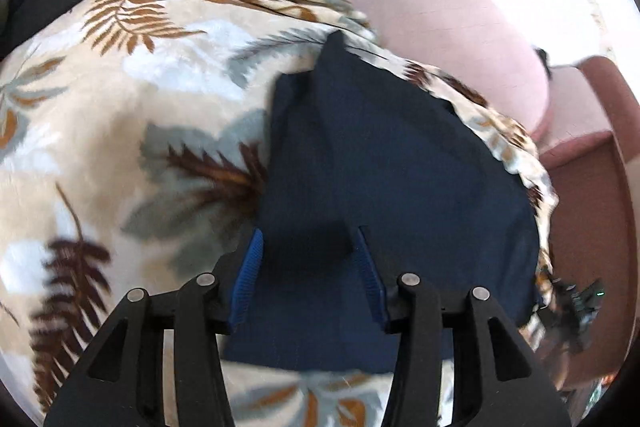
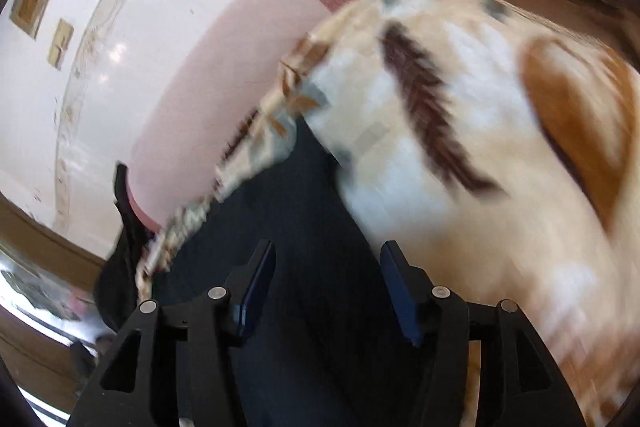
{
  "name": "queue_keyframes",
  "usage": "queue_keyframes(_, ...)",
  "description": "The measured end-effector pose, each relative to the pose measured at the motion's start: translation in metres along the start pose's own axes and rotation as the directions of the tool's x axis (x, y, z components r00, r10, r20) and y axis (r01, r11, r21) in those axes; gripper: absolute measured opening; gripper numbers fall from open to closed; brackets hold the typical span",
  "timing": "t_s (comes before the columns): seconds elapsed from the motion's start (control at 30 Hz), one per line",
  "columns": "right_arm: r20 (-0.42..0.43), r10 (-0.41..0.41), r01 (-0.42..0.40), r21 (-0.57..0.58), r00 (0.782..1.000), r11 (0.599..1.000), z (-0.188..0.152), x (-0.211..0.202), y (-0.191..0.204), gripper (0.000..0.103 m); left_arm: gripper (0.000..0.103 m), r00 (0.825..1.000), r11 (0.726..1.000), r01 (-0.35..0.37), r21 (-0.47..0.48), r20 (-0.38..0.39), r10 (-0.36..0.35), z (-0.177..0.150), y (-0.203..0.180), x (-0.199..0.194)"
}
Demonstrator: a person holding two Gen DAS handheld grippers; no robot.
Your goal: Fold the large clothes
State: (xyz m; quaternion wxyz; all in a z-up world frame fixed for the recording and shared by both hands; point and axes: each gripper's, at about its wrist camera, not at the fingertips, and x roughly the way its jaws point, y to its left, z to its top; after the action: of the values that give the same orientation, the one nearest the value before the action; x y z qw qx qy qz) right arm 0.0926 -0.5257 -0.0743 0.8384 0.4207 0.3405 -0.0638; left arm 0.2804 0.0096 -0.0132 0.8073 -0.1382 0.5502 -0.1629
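A dark navy garment [image 1: 392,155] lies folded on a cream blanket with a brown and grey leaf print [image 1: 132,99]. My left gripper [image 1: 310,231] hovers over the garment's near part, jaws open, and its blue pads [image 1: 250,267] hold nothing. In the right wrist view the same navy garment [image 2: 304,219] runs along the blanket's edge, with the leaf-print blanket [image 2: 480,155] blurred beside it. My right gripper [image 2: 328,245] stands open above the navy cloth, with nothing pinched between its fingers.
A pale pink cushion [image 1: 432,27] and reddish-brown sofa upholstery [image 1: 592,179] lie beyond the blanket's edge. A black device with a green light [image 1: 580,303] sits at the right. Black cloth [image 2: 124,247] hangs by the blanket's edge. White tiled floor [image 2: 80,87] lies to the left.
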Motion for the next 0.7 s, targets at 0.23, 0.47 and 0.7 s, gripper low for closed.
queue_keyframes(0.23,0.106,0.139,-0.144,0.040,0.985,0.989,-0.026,-0.031,-0.018,0.003,0.046,0.990,0.992,-0.120,0.039,-0.063,0.122,-0.034,-0.002,0.032)
queue_keyframes(0.47,0.057,-0.032,0.027,0.075,0.998,0.997,-0.029,-0.011,-0.035,0.001,0.048,0.991,0.993,-0.113,0.035,-0.072,0.116,-0.039,0.005,0.023)
queue_keyframes(0.7,0.242,0.094,-0.086,-0.043,0.966,0.995,-0.023,-0.054,0.028,0.025,0.050,0.996,0.986,0.079,-0.147,-0.020,-0.083,-0.019,0.041,-0.024)
